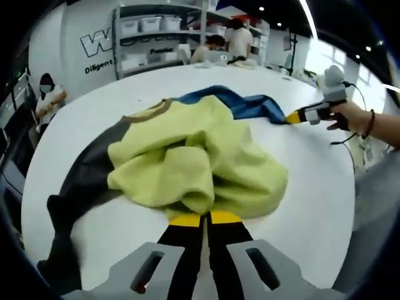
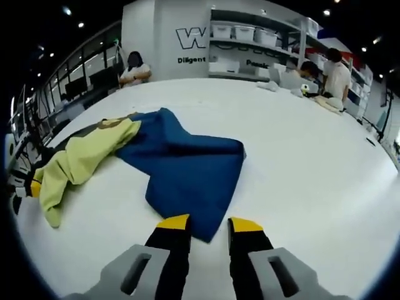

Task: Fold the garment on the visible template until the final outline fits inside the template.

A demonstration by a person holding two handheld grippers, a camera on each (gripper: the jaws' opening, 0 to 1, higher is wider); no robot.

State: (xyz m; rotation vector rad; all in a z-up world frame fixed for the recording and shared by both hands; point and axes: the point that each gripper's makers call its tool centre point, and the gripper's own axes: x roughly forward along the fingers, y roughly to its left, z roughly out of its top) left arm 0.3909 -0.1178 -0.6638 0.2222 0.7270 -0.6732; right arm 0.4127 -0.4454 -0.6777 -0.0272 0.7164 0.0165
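A garment [image 1: 200, 169] in yellow-green, blue and dark grey is seen crumpled on a white table [image 1: 312, 206]. In the left gripper view, the left gripper [image 1: 205, 219] is at the near edge of the yellow-green bunch, its jaws almost closed with fabric lying just over the tips; whether cloth is pinched cannot be told. The right gripper [image 1: 294, 117] is seen at the far right, held by a hand [image 1: 347, 115], touching the blue section's corner. In the right gripper view, the right gripper [image 2: 209, 224] has its jaws apart, the blue corner [image 2: 187, 178] lying between them. Shelving [image 2: 262, 37] and seated people [image 2: 134, 69] are visible beyond the table.
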